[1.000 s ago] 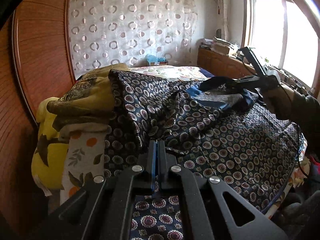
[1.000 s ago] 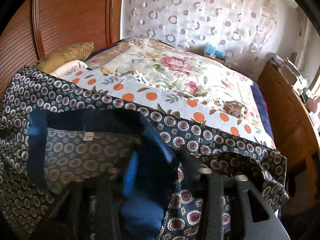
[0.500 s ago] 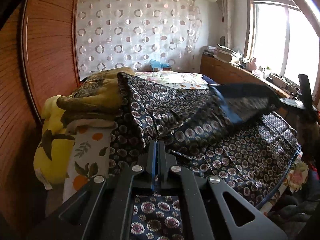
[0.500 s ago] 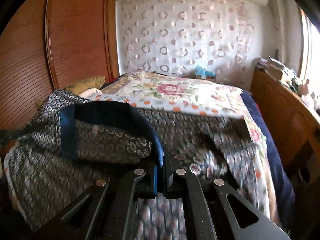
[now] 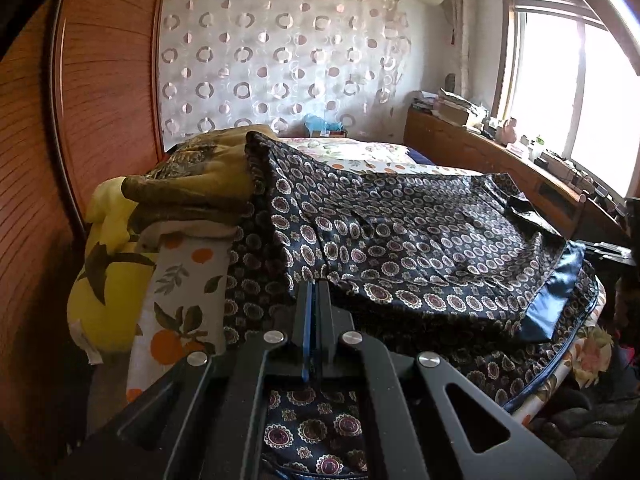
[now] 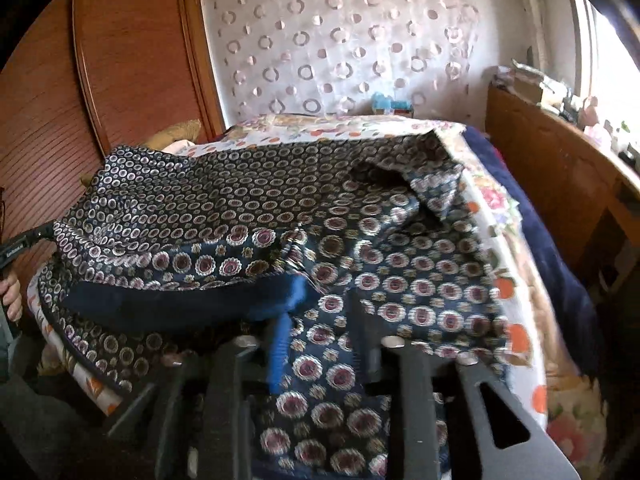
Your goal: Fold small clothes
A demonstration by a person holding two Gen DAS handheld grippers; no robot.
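A dark navy garment (image 5: 400,240) with a round medallion print and a plain blue hem band (image 5: 548,300) lies spread over the bed, folded over on itself. My left gripper (image 5: 313,300) is shut on the garment's near edge. In the right wrist view the same garment (image 6: 280,208) lies across the bed, with the blue band (image 6: 192,304) at the near left. My right gripper (image 6: 320,312) is open, its fingers apart over the cloth by the band's end. The left gripper shows at that view's left edge (image 6: 24,244).
A bed with a floral sheet (image 6: 496,200) holds the garment. Stacked pillows and folded bedding (image 5: 180,200) sit at the left by a wooden headboard (image 5: 80,100). A wooden cabinet (image 5: 500,168) with clutter runs under the window at the right.
My right gripper has brought the blue-banded edge down onto the bed and opened, letting it go. The garment now lies flat. My left gripper has stayed shut on its edge.
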